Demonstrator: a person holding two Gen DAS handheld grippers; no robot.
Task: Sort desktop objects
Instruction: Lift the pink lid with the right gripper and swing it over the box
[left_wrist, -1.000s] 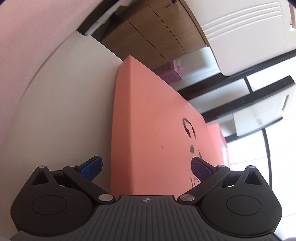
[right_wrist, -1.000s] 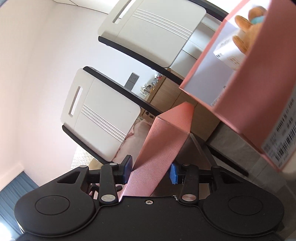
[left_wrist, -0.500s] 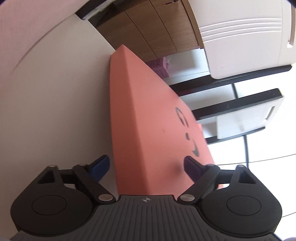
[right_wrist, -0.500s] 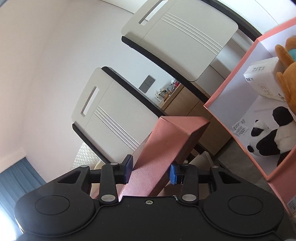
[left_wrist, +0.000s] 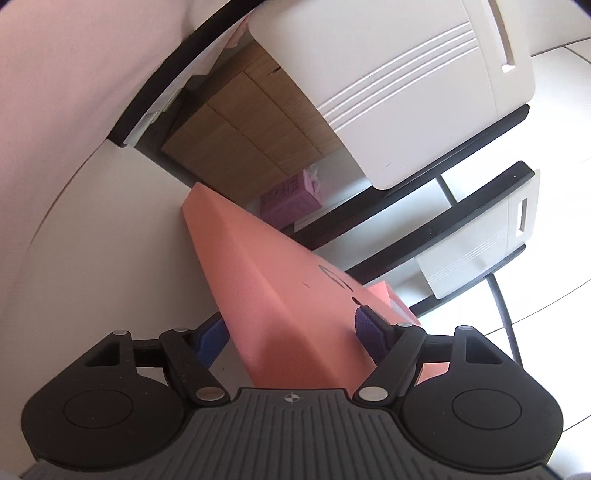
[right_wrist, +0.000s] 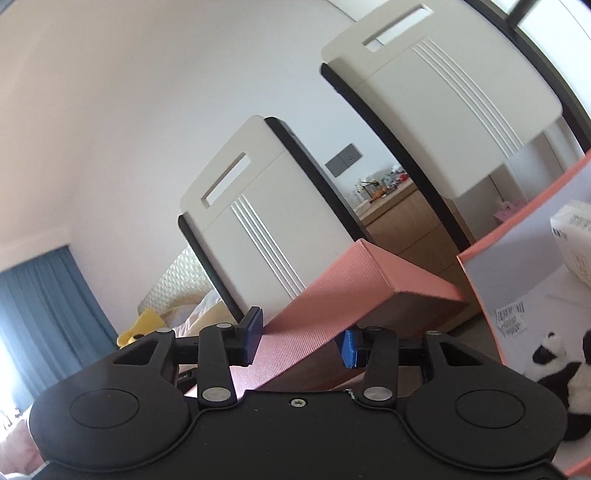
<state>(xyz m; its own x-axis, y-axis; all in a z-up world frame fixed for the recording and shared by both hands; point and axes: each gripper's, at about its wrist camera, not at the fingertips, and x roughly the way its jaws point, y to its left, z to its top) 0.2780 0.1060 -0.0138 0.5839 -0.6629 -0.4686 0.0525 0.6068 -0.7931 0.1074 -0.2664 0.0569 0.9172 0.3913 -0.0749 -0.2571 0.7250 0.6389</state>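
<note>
Nearest the lens, the left tongs (left_wrist: 291, 338) grip one end of the flat salmon-pink cardboard lid (left_wrist: 280, 295), a blue pad on each face. The right tongs (right_wrist: 301, 338) stand partly open astride its ribbed rim (right_wrist: 317, 306); the near-side pad looks pressed to it, the other is unclear. The lid hangs tilted in the air, beside and above the open pink cardboard box (right_wrist: 480, 280), in which lie a black-and-white plush panda (right_wrist: 561, 373) and a white wrapped tissue pack (right_wrist: 576, 243).

If the lid is bound for the box, it should be levelled, both ends moved together, and its corners squared over the walls before lowering; the scene fits lifting it off equally well.

The counter is barely visible, the box is cut off at the frame edge, and the black print on the lid is unreadable. White chair backs (right_wrist: 266, 221) stand behind.
</note>
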